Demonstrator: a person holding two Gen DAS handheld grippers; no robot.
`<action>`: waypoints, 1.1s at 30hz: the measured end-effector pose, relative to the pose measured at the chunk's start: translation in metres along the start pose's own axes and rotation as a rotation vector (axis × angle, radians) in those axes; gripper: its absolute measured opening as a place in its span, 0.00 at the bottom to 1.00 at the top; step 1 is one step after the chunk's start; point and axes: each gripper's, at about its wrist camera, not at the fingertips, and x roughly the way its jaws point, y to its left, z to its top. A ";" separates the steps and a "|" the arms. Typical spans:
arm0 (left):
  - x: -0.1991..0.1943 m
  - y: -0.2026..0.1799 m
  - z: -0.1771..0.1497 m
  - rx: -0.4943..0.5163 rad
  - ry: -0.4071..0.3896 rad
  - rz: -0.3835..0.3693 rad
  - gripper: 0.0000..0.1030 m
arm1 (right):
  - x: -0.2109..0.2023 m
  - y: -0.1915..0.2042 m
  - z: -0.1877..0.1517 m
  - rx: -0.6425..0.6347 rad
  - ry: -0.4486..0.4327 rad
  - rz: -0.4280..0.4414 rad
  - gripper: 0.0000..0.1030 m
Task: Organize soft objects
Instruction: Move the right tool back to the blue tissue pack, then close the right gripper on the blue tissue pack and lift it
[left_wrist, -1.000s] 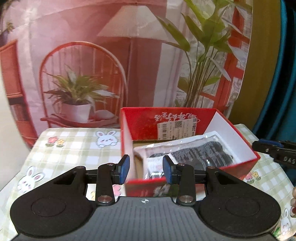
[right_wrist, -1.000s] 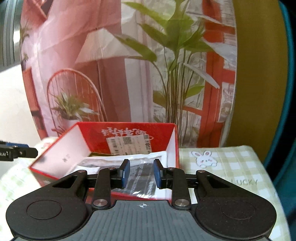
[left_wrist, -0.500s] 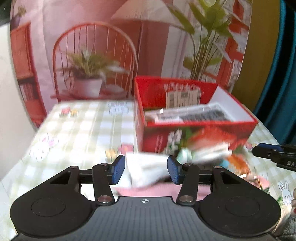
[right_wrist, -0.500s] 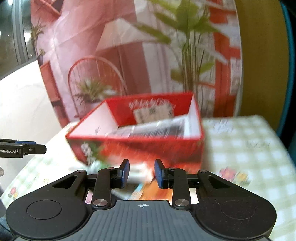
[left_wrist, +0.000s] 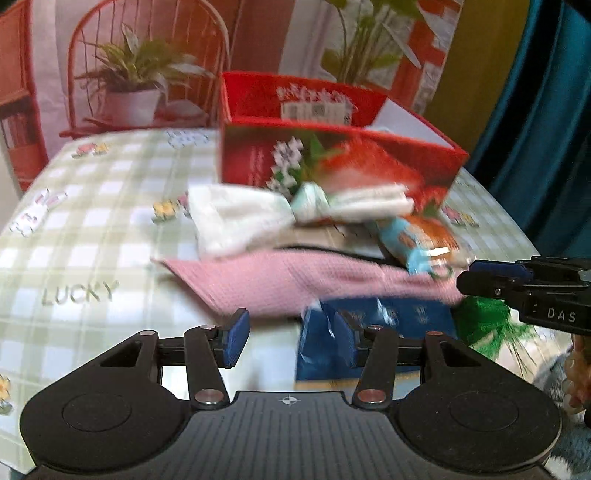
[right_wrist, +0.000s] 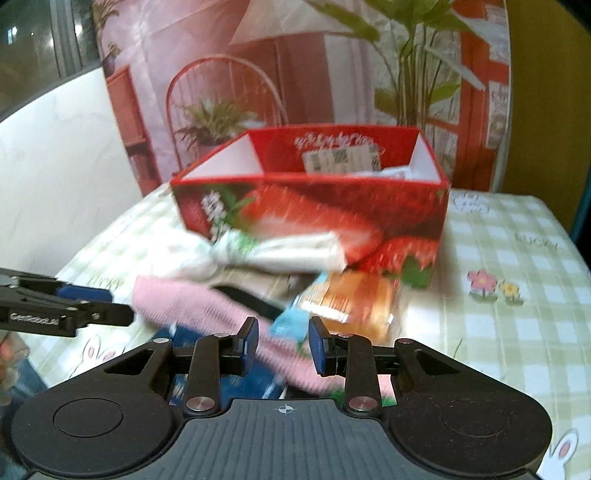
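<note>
One red box (right_wrist: 310, 206) stands on the checked worktop (left_wrist: 92, 236), open side up, long axis across the right wrist view. The soft pile lies against its near wall: one white cloth (left_wrist: 236, 218), one pink cloth (left_wrist: 280, 280) lying crosswise, one orange packet (right_wrist: 354, 299), one blue pack (left_wrist: 373, 325). Bare worktop lies left and right of the pile. Left claw (left_wrist: 291, 338): half open, jaws have just been opening, nothing gripped. Right claw (right_wrist: 283, 343): narrow, empty, above the pink cloth.
</note>
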 end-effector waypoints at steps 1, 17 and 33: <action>0.001 -0.001 -0.003 -0.001 0.008 -0.006 0.51 | -0.001 0.002 -0.005 0.001 0.011 0.005 0.28; 0.021 0.004 -0.023 -0.085 0.100 -0.073 0.51 | 0.009 0.013 -0.036 0.026 0.140 0.071 0.37; 0.026 0.005 -0.025 -0.101 0.086 -0.138 0.35 | 0.027 0.016 -0.042 0.012 0.189 0.125 0.35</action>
